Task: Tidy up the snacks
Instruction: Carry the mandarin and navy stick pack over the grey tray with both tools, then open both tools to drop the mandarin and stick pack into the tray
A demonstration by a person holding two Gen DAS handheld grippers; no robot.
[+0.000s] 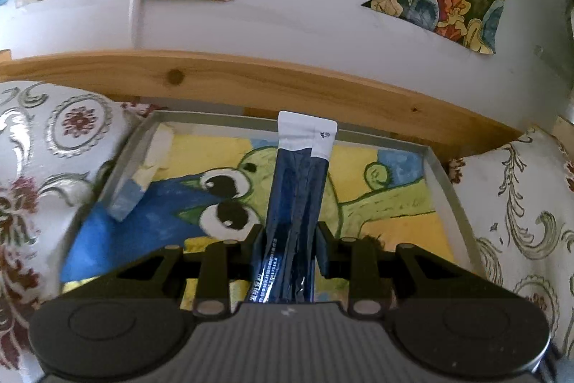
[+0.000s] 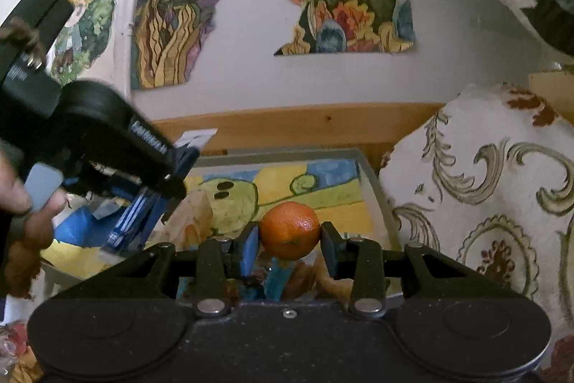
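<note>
My left gripper [image 1: 290, 232] is shut on a bundle of dark blue stick sachets [image 1: 297, 189] with white tops, held upright above a shallow grey tray [image 1: 445, 178] lined with a painted frog picture. In the right wrist view my right gripper [image 2: 290, 234] is shut on an orange tangerine [image 2: 290, 230], held over the near right part of the same tray [image 2: 376, 189]. The left gripper [image 2: 168, 182] with its blue sachets [image 2: 136, 221] shows at the left of that view, a hand on its handle.
Patterned white cushions [image 1: 53, 146] [image 2: 484, 189] flank the tray on both sides. A wooden rail [image 1: 251, 78] runs behind it below a white wall with torn paintings. A blue-and-white block [image 1: 125, 200] leans in the tray's left corner. More wrapped snacks [image 2: 305, 279] lie under my right fingers.
</note>
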